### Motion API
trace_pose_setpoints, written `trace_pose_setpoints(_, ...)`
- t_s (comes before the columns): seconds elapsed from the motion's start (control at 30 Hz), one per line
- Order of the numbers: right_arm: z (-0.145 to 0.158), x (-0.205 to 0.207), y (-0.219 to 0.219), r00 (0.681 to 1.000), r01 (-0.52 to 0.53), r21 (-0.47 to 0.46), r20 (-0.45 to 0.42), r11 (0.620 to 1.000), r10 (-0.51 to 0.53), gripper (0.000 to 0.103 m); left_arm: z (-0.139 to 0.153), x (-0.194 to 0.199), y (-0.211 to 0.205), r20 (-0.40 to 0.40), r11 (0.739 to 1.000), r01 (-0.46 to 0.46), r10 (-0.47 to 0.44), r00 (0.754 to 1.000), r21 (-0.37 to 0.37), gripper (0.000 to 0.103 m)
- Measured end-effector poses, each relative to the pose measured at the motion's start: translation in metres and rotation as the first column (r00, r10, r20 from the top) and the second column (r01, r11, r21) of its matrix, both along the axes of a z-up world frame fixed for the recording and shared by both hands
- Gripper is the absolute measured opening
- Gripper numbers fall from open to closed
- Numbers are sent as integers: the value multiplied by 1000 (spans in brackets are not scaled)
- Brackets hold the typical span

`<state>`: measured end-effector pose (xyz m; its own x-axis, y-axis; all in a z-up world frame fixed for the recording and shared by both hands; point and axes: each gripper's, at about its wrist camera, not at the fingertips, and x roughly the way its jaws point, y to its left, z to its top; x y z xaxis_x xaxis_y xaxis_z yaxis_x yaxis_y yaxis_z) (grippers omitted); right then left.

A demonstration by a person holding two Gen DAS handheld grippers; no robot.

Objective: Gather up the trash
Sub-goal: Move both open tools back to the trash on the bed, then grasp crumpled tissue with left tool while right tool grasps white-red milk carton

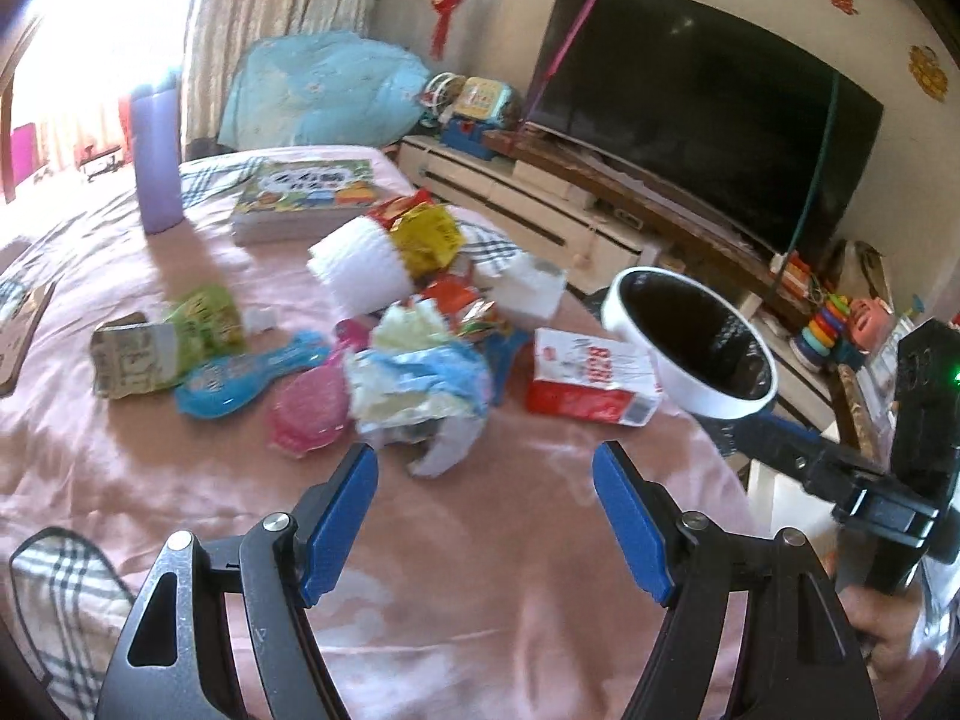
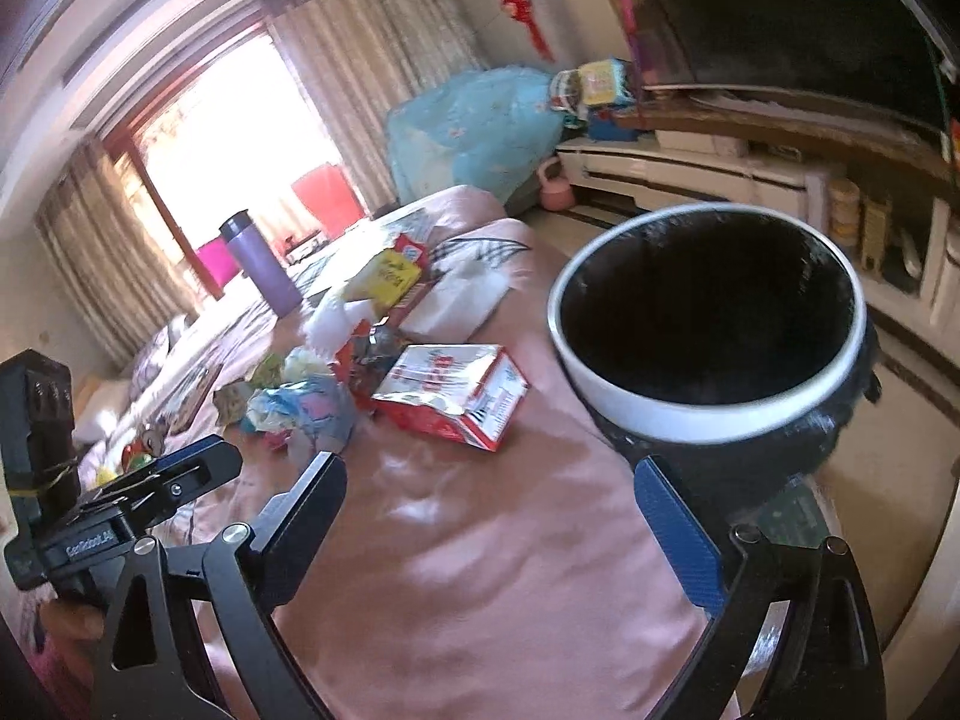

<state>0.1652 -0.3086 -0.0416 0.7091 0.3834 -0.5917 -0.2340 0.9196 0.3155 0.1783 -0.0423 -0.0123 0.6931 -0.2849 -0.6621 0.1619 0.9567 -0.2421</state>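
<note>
On a pink bedspread (image 1: 180, 480) in a cluttered living rm, trash sits in a loose heap at about 12 o'clock from the left gripper (image 1: 486, 480), whose blue pads stand fairly wide w/ nothing between them. Nearest piece: a crumpled blue-and-white wrapper wad (image 1: 420, 384), just ahead of the pads. At 1 o'clock lies a red-and-white carton (image 1: 591, 381), flattened at one end; at 10 o'clock a green-and-white carton (image 1: 138, 360), also crushed. Farther back, a white foam sleeve (image 1: 360, 267) and a yellow snack bag (image 1: 429, 237). A blue toy guitar (image 1: 252, 375) and pink comb (image 1: 312, 414) mixed into the pile look like keepers, not trash.

The right gripper (image 2: 492, 510) is spread near its widest, empty; a white-rimmed bin w/ black liner (image 2: 708, 324) stands at its 1 o'clock, off the bed's edge. Whether the right pad touches the bin can't be told.

Judgement: all of it looks light & soft. The wad should compress, so pinch thru its bulk, not a loose flap. Cartons are stiffer; take them across the thin side. Foil bags may be slippery. Soft bedding will give under a downward push.
</note>
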Motion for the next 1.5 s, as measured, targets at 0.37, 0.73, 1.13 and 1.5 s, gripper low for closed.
trace_pose_setpoints(0.37,8,31,39,976,-205,-195,35,959,216,98,2,37,5,-73,1000,-27,27,997,6,74)
trace_pose_setpoints(0.73,-14,85,74,915,-400,-343,-86,850,395,96,-19,86,10,-127,999,-32,30,991,-15,69)
trace_pose_setpoints(1.13,-15,63,51,962,-273,-255,-63,928,266,55,-16,73,0,-73,997,63,-66,995,-46,17)
trace_pose_setpoints(1.5,6,18,8,997,-78,-51,-1,996,78,53,7,42,-24,-1,983,172,-172,985,-57,15)
